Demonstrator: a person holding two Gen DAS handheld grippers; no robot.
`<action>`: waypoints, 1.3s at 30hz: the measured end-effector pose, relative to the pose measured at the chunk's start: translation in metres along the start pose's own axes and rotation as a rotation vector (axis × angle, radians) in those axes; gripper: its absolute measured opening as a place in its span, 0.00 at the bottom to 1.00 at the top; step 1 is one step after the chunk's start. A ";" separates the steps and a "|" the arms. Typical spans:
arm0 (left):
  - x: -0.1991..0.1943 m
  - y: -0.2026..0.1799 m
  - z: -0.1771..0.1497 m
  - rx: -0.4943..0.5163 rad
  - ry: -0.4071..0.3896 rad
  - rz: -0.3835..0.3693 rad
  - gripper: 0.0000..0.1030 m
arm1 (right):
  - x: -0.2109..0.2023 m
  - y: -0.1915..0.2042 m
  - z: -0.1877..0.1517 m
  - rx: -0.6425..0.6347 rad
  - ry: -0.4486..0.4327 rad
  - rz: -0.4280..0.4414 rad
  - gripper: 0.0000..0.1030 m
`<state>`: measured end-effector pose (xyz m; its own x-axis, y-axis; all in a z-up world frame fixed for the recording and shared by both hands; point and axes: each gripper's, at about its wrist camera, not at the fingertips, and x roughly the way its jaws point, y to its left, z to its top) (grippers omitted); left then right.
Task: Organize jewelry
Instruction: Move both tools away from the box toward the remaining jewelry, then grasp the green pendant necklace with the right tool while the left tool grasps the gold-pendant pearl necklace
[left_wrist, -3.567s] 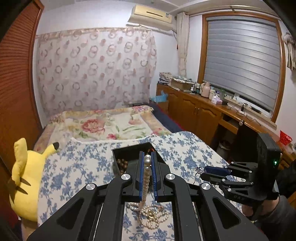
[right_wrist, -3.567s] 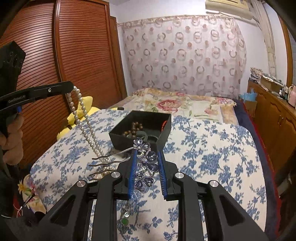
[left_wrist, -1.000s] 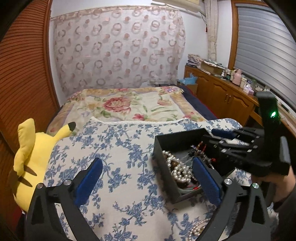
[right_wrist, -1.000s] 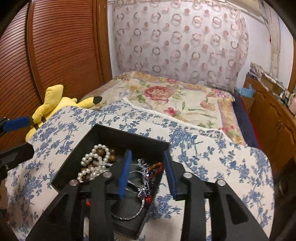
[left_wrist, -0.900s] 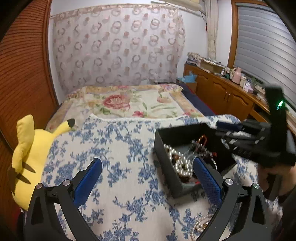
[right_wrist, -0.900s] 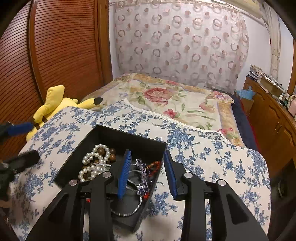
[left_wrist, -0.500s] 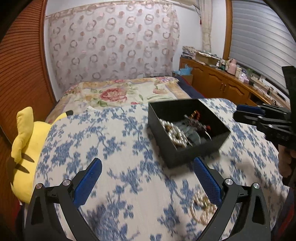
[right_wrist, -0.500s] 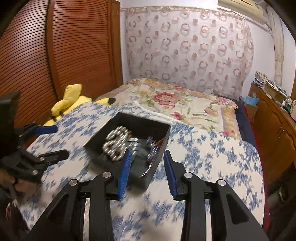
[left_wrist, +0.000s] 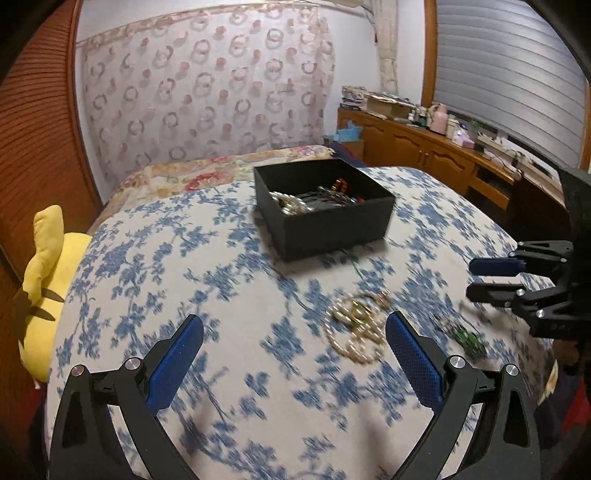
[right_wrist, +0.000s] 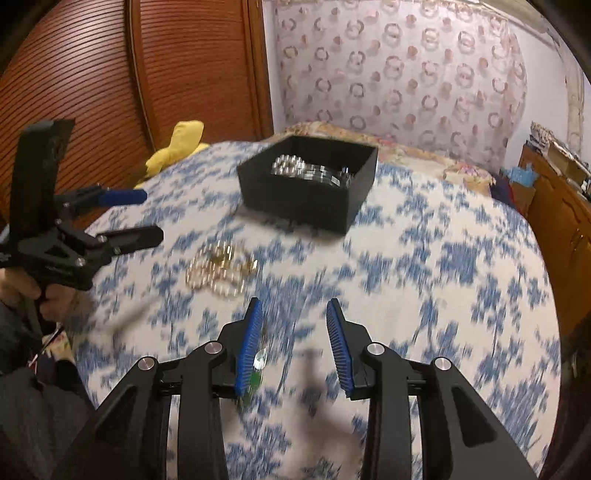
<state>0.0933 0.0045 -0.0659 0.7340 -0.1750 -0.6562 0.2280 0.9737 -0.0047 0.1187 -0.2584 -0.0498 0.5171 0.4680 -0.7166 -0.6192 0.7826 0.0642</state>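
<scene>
A black open box stands on the blue-flowered cloth, with pearls and other jewelry inside; it is also in the right wrist view. Nearer lies a coiled pearl and gold necklace. A small green pendant rests on the cloth, under the right gripper's left finger. My left gripper is wide open and empty, just short of the necklace. My right gripper is open with nothing between its pads; it also shows at the right edge. The picture is blurred by motion.
A yellow plush toy lies off the cloth's left side. A bed with a flowered cover is beyond the box. Wooden cabinets run along the right wall, slatted wooden doors along the left.
Both grippers have drawn back from the box toward the near edge of the cloth. The box now sits farther off, and the loose necklace and green pendant have come into view.
</scene>
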 end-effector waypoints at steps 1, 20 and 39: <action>-0.001 -0.002 -0.002 0.006 0.001 -0.001 0.93 | 0.000 0.001 -0.004 -0.001 0.008 0.000 0.38; 0.011 -0.020 -0.016 0.019 0.066 -0.027 0.92 | 0.012 0.020 -0.025 -0.057 0.072 -0.021 0.13; 0.018 -0.022 -0.014 0.019 0.103 -0.102 0.36 | 0.022 0.003 -0.012 0.014 0.024 -0.025 0.13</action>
<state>0.0924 -0.0184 -0.0875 0.6371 -0.2566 -0.7269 0.3109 0.9484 -0.0623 0.1212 -0.2502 -0.0740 0.5178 0.4381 -0.7348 -0.5977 0.7998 0.0556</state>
